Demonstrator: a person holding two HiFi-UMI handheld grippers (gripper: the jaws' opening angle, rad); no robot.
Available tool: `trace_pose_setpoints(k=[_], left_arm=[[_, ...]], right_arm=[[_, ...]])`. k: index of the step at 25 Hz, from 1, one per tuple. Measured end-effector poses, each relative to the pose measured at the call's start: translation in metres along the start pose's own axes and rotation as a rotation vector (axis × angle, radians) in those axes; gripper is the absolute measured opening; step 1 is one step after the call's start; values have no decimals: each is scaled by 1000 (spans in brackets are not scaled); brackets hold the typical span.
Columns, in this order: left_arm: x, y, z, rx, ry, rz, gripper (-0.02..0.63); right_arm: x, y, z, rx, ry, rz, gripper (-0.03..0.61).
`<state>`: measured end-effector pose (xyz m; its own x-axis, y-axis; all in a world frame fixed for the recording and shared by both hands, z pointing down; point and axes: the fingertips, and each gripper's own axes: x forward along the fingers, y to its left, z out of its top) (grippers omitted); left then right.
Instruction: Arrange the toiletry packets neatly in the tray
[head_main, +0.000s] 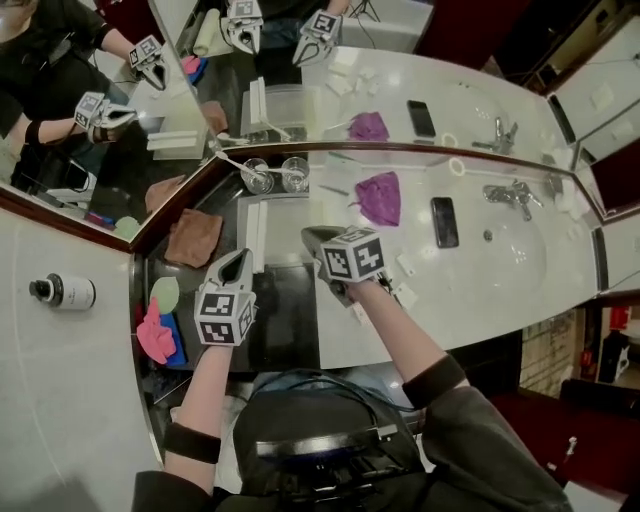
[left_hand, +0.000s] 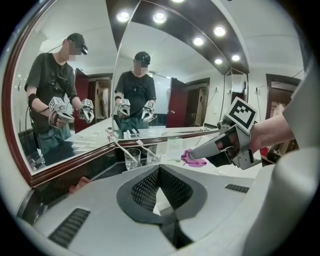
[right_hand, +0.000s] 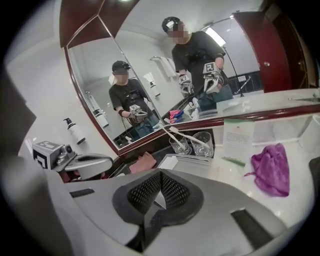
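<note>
Plainly two closed grippers (head_main: 240, 258) (head_main: 312, 238), two glasses (head_main: 258, 176) (head_main: 295, 172), one purple cloth (head_main: 380, 197)

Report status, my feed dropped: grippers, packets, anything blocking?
Left gripper, right gripper: both shut, no packet seen held. White packets loose on counter beside right gripper. Purple cloth nearby, clear of them.

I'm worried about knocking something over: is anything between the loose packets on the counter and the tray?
Nothing on the counter does. The packets lie on white counter right of the tray; only the shut, empty right tongs hover between them. The glasses stand behind the tray.
</note>
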<state>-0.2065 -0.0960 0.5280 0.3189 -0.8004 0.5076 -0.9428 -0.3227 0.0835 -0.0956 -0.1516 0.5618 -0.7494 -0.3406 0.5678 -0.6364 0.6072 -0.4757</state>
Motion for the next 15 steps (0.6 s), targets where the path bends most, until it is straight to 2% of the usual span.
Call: trace_pose_setpoints(k=[4,8,15], left_arm=[[-12,-35,9,-5,-18,1,0],[-21,-66,10,-12,-25,-3,0],[-35,-113,-2,-15,-25,-51,0]], right_arm=[[-45,-1,-6,-83,-8,7,3],[-87,-7,-21,-118,-24,0,3],[-142,-24,-61,-88,-63,-70,3]])
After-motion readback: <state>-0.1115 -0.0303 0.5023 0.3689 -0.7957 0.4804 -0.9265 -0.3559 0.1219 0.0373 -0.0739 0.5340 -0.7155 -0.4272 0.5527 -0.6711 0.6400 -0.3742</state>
